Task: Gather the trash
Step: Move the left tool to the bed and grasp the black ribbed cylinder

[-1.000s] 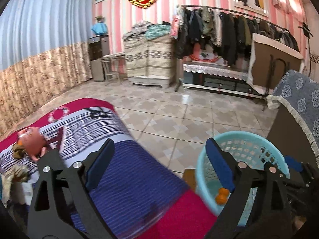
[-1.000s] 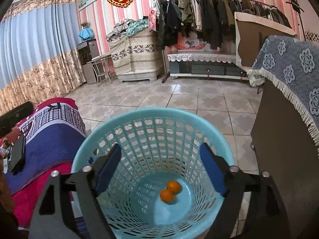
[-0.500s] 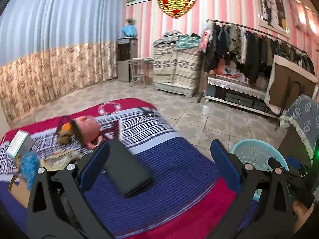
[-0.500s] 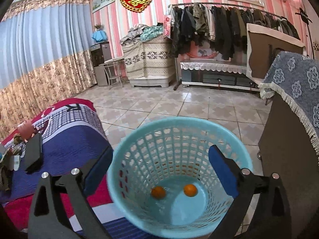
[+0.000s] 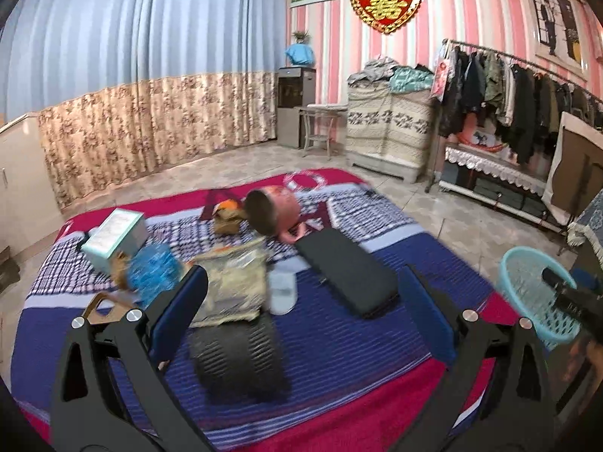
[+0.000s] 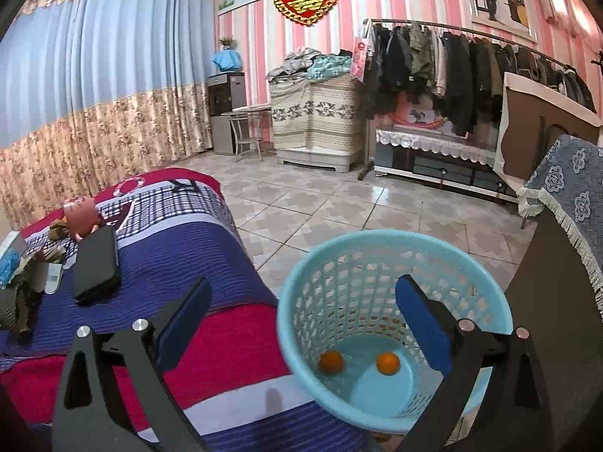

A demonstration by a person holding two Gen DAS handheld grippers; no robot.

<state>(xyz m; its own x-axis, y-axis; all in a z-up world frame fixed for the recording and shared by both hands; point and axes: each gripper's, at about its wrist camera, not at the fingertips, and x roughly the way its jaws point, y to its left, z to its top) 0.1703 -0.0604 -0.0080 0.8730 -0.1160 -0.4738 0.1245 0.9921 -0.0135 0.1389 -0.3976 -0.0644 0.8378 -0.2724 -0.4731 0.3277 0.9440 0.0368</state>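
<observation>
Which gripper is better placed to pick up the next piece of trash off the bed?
Left. The left gripper hangs open right over the clutter on the bed, with the crumpled wrapper between its jaws. The right gripper, also open and empty, points at the blue basket beside the bed.

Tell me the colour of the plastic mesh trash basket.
Light turquoise blue plastic mesh basket, clearest in the right wrist view.

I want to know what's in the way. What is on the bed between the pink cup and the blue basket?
The flat black case lies between the pink cup and the blue basket, then bare blanket; the right wrist view shows it.
</observation>
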